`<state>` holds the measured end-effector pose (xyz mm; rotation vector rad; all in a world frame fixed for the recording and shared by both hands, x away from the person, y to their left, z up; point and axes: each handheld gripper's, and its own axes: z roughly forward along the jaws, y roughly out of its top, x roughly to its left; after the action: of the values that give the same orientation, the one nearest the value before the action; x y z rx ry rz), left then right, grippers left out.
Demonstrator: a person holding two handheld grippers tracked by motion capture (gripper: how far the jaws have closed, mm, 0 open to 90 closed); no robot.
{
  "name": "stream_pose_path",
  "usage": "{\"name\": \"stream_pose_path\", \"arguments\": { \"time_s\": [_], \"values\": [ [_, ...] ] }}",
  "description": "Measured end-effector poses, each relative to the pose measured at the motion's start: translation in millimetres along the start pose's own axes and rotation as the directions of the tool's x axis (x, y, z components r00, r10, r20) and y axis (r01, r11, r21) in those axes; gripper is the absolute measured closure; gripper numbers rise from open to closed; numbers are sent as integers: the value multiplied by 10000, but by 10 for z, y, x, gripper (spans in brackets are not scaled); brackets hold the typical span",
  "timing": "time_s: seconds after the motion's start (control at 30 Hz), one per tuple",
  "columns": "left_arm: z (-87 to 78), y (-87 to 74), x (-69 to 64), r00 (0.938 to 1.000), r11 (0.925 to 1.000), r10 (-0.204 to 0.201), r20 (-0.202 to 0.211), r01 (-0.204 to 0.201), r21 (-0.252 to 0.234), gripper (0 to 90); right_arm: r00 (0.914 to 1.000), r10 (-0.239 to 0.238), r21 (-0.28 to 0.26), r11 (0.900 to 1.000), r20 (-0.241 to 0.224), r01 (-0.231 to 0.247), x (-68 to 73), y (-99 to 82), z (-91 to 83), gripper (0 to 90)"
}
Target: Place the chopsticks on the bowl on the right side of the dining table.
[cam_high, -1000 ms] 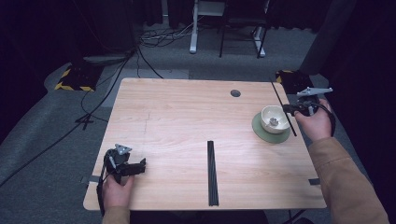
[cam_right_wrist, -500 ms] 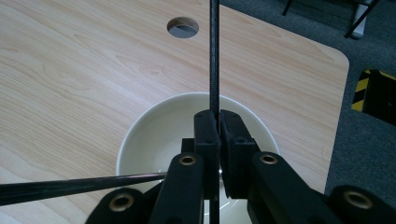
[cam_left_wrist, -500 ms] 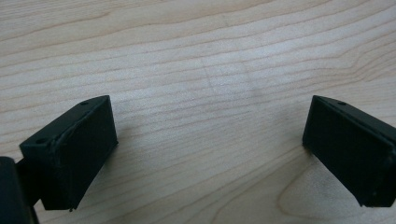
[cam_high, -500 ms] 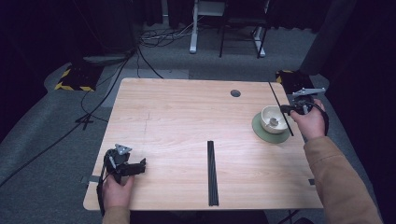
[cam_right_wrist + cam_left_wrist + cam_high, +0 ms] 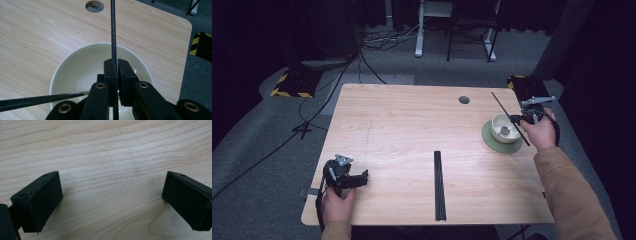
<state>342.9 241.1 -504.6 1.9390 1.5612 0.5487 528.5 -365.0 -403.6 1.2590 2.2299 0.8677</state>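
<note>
High view: at the right edge of the wooden table (image 5: pixel 412 130), the right claw (image 5: pixel 518 119) grips a thin black chopstick (image 5: pixel 510 119) over a cream bowl (image 5: pixel 504 127) that sits on a green saucer (image 5: pixel 492 142). In the right gripper view the jaws are pinched tight on the chopstick (image 5: pixel 113 35), with no gap showing beside it. Its long axis runs diagonally across the bowl's right side in the high view: the far end points toward the table's back edge near the round cable hole (image 5: pixel 464 100), the near end slopes back toward the person's hand (image 5: pixel 543 131). A second dark stick (image 5: pixel 37 99) enters the right gripper view from the left, its tip reaching the bowl (image 5: pixel 75 72). The step in hand appears to be lowering the chopstick onto or into the bowl; the next move likely calls for settling it steadily, then easing the jaws apart without tipping the bowl. The left claw (image 5: pixel 360 178) rests near the table's front left corner, jaws wide apart and holding nothing. A black strip (image 5: pixel 439 185) lies on the table toward the front.
</note>
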Motion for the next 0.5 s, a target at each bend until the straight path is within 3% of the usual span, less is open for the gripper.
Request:
{"name": "stream_pose_path", "arguments": {
  "time_s": [0.3,0.5],
  "values": [
    [0,0,0,10000,10000,6,-2,-6,2,32,10000,-15,284,9996,-60,16,-5,-44,46,855],
    [0,1,1,10000,10000,8,1,-8,6,32,9994,322,-19,9995,83,-321,-24,-57,30,699]
  ]
}}
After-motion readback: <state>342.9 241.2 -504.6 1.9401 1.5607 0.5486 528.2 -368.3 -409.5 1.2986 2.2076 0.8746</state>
